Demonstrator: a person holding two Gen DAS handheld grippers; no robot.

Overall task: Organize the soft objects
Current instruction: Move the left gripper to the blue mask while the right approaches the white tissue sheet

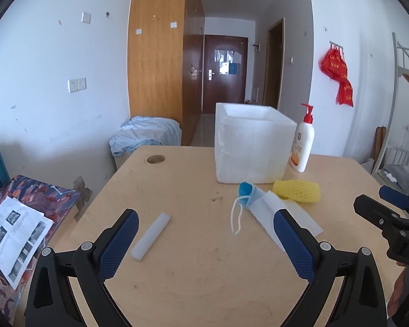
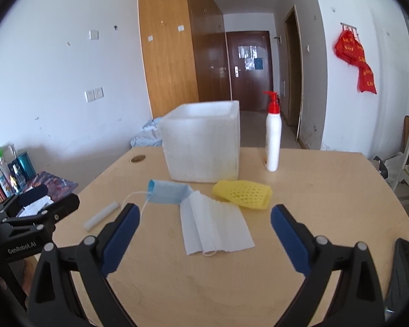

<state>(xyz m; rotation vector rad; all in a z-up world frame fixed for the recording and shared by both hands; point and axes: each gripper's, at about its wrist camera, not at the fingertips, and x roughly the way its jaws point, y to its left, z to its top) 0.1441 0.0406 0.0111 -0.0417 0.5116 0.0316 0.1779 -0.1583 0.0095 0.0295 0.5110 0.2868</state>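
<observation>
Wooden counter (image 2: pixel 327 204) carrying a white foam box (image 2: pixel 201 144), two face masks (image 2: pixel 215 223), yellow foam net (image 2: pixel 242 194) and foam stick (image 1: pixel 151 235); left gripper (image 1: pixel 204 248) and right gripper (image 2: pixel 204 242) hover, jaws apart.

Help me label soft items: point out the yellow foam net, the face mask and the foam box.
yellow foam net (image 2: pixel 244 194): right wrist view, mesh middle.
face mask (image 2: pixel 215 222): right wrist view, white pleated side.
foam box (image 1: pixel 249 150): left wrist view, front wall.
</observation>
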